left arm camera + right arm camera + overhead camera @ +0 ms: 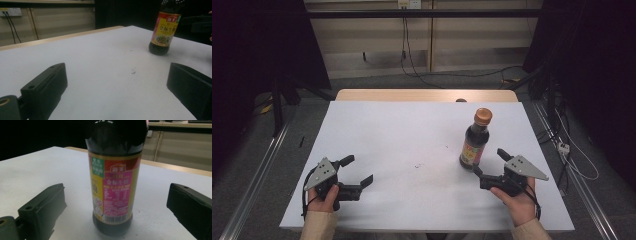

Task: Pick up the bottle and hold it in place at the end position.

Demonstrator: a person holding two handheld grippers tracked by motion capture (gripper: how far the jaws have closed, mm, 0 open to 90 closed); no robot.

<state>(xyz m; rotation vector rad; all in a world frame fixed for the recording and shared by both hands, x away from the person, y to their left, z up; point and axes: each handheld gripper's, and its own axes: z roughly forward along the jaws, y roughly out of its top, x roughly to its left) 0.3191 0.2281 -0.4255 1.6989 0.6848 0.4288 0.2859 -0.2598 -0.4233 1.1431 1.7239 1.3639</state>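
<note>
Bench [412, 130]: white top, lying across the middle of the high view, with a wooden strip showing along its far edge and a few small dark specks sitting near its centre.
Bottle [475, 140]: standing upright on the right half of the bench; dark liquid, an orange-brown cap, a yellow and pink label; also showing in the left gripper view [163, 32] and the right gripper view [113, 182].
Left gripper [358, 171]: resting at the near left of the bench in the person's left hand [324, 197], well apart from the bottle; its fingers [47, 87] are standing wide open, holding nothing, with bare bench between them.
Right gripper [490, 162]: sitting at the near right in the right hand [517, 202], pointing at the bottle; its fingers [45, 207] are spread wide, one on each side of the bottle's base, apart from it and gripping nothing.
</note>
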